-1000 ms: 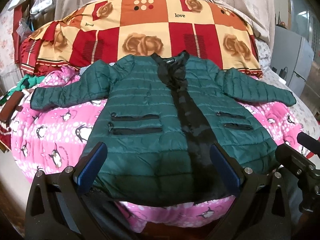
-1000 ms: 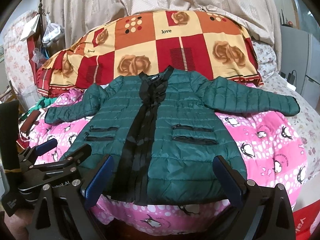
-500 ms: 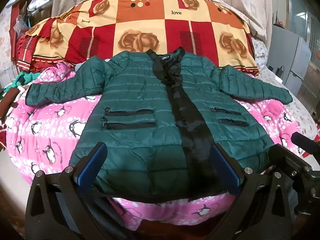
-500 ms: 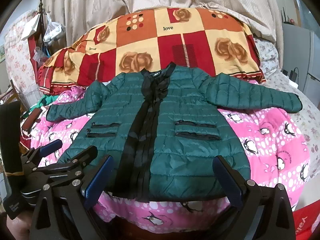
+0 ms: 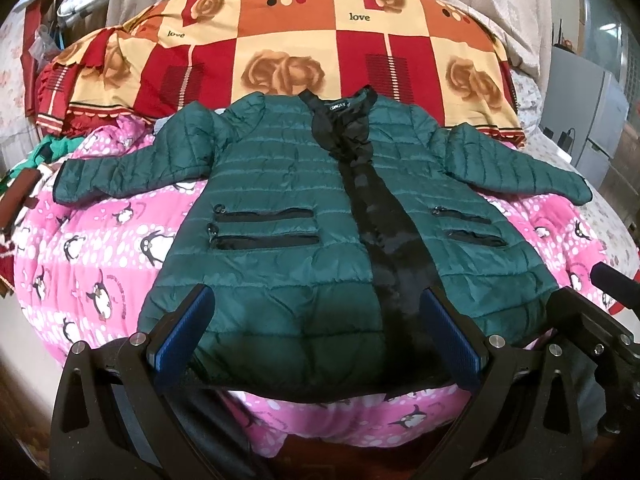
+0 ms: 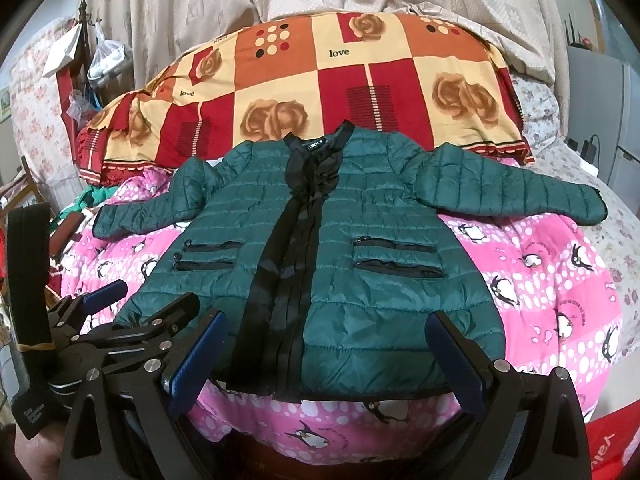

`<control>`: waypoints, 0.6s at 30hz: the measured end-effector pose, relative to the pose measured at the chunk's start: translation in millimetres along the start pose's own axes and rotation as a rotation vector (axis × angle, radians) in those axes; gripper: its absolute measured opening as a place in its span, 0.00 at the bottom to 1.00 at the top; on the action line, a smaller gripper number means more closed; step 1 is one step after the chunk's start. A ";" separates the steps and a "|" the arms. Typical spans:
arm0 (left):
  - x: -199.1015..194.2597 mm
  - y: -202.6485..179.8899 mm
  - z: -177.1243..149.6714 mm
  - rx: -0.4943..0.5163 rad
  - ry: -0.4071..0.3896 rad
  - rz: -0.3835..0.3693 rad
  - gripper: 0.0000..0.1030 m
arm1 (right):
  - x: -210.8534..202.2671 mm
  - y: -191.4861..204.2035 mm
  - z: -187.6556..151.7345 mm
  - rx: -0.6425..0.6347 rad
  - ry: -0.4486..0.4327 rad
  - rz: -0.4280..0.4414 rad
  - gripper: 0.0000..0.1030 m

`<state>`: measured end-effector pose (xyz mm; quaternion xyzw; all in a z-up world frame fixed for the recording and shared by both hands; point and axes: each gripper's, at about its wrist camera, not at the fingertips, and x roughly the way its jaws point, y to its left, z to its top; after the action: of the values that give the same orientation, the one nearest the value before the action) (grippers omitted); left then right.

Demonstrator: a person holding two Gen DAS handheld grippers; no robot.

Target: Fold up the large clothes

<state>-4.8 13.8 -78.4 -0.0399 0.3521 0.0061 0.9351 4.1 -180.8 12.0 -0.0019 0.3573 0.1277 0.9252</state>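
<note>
One green quilted jacket [image 5: 288,216] lies spread flat, front up, on a pink blanket [image 5: 100,248] printed with penguins that covers the bed. Its collar points away toward a red, orange and cream checked quilt [image 5: 288,40] heaped at the far end, and its two sleeves reach out to either side. A black strip runs down the front, and there are two black zip pockets on each side, four in all.

The left hand-held gripper [image 5: 318,332] hangs just in front of the near hem with its two blue-padded fingers spread wide, holding nothing; the hem's middle and the lower end of the black strip sit between them in the left wrist view. The right hand-held gripper [image 6: 326,354] hangs at the same near edge, also spread wide and empty, with the hem's right half between its fingers. Whether either touches the cloth I cannot tell.

In the right wrist view the left hand-held gripper shows at the lower left, partly covering the jacket's near left corner. In the left wrist view the right one is cut off at the right edge. The near hem is in shadow behind the fingers. A small label at the collar is too small to read. At the left edge some green cloth [image 5: 48,148] is bunched, mostly hidden.
</note>
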 end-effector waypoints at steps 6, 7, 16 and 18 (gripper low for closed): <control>1.2 1.6 -0.2 -0.005 0.004 0.002 1.00 | 1.1 0.6 -0.5 -0.004 -0.001 -0.001 0.96; 1.1 1.8 -0.2 -0.005 0.003 0.002 1.00 | 1.5 0.9 -0.8 -0.004 -0.001 -0.001 0.96; 3.2 7.8 8.0 -0.009 -0.002 0.013 1.00 | 7.4 -0.8 2.9 -0.021 0.006 -0.008 0.95; 4.7 10.7 13.1 -0.014 -0.009 0.020 1.00 | 8.8 -3.2 7.9 -0.025 0.007 -0.009 0.95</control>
<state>7.0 25.5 -72.4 -0.0430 0.3481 0.0182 0.9363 16.4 -181.1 11.7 -0.0156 0.3589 0.1278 0.9244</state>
